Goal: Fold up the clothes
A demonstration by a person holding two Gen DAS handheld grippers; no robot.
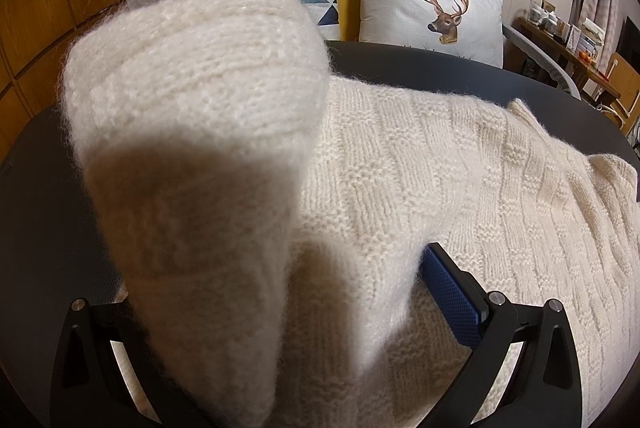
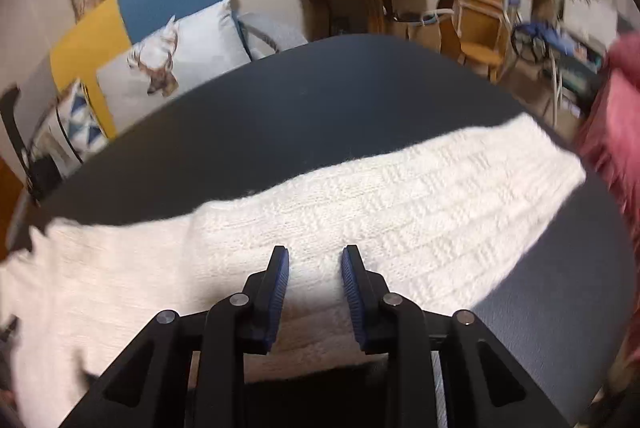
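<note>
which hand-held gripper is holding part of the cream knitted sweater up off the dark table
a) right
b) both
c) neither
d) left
d: a fold of the cream knitted sweater rises between the fingers of the left hand-held gripper, while the right hand-held gripper is open above fabric lying flat on the dark table.

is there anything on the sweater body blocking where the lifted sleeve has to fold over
Nothing visible does. The left tongs hold the sleeve up, and the sweater body beside it lies bare on the dark table. The right tongs hover open over the knit near its close edge, holding nothing.
</note>
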